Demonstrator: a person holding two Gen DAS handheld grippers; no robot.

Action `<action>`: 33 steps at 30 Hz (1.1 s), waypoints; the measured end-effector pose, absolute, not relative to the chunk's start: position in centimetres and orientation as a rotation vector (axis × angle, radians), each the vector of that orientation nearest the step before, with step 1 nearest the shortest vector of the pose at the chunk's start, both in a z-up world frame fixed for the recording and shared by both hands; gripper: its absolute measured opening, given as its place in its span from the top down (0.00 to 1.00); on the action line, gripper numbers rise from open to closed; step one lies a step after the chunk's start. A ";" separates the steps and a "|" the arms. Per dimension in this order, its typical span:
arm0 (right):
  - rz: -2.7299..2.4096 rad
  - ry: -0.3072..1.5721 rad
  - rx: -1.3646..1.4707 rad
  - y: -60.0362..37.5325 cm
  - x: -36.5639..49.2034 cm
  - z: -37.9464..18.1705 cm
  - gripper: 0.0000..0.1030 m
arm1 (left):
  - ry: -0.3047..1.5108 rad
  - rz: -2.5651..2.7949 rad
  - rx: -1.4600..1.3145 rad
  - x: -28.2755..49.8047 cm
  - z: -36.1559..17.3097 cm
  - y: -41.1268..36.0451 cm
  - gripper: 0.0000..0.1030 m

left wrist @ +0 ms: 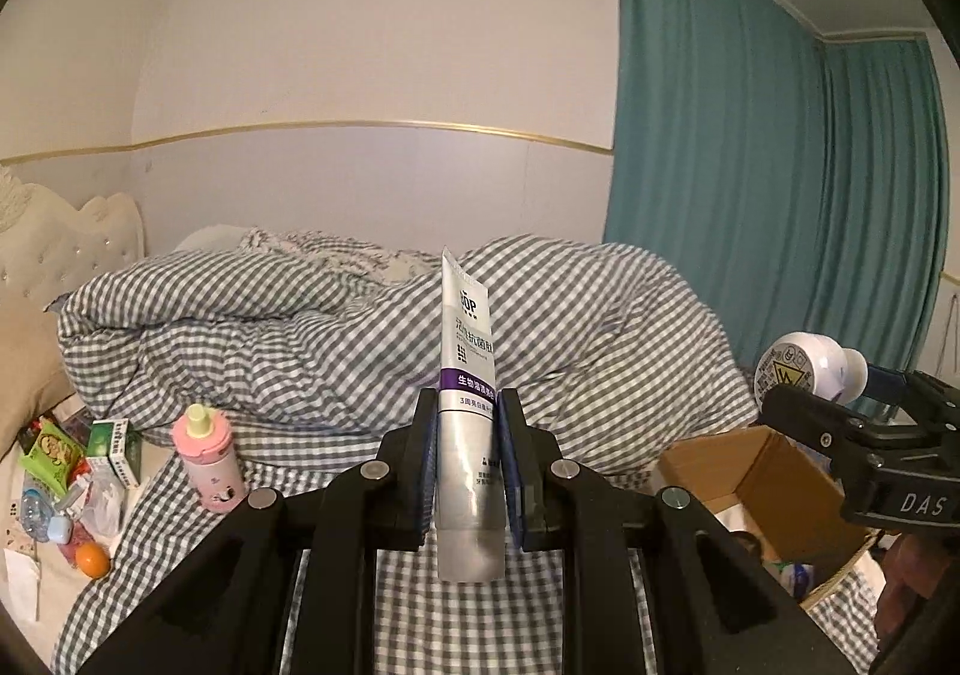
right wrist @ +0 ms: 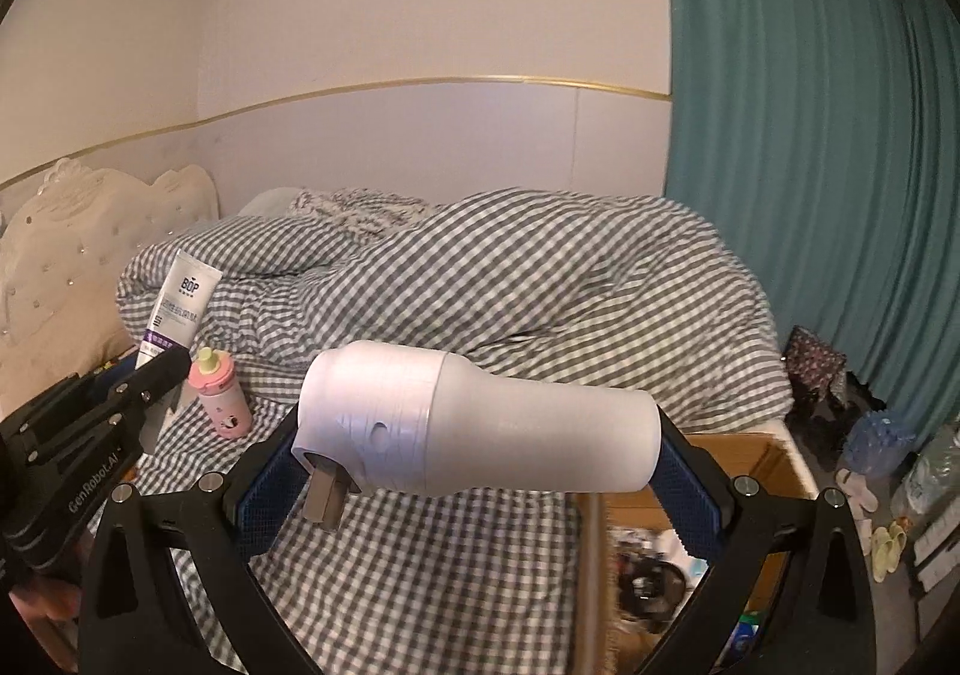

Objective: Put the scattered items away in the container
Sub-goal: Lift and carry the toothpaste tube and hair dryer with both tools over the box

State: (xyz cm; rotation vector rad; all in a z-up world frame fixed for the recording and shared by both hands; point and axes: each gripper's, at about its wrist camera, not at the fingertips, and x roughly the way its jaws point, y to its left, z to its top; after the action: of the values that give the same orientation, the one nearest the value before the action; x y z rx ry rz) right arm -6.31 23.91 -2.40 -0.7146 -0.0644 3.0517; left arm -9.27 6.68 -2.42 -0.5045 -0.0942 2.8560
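My left gripper is shut on a silver toothpaste tube with a purple band, held upright above the checked bed. My right gripper is shut on a white plug-in device lying crosswise between the pads, its metal prongs pointing down. It hangs near the open cardboard box at the bed's edge. In the left wrist view the right gripper, the white device and the box are at the right. The right wrist view shows the left gripper and the tube at the left.
A pink bottle stands on the sheet. Green boxes, an orange and small packets lie at the far left. A bunched checked duvet fills the back. A teal curtain hangs at the right, with slippers on the floor.
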 end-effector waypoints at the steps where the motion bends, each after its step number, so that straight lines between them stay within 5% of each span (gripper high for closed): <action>1: 3.043 -0.074 -0.706 24.2 -6.0 -2.2 0.02 | -0.091 2.850 -0.497 -9.1 -2.2 7.1 0.82; 33: 2.787 -0.043 -0.641 39.5 3.1 -0.2 0.02 | -0.024 2.606 -0.484 -6.2 -1.4 23.5 0.82</action>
State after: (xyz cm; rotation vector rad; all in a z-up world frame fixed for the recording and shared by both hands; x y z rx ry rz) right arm 3.13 39.53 -0.24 -0.6409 -0.0433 2.7867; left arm -6.17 23.51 -1.39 -0.4844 -0.0239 2.6065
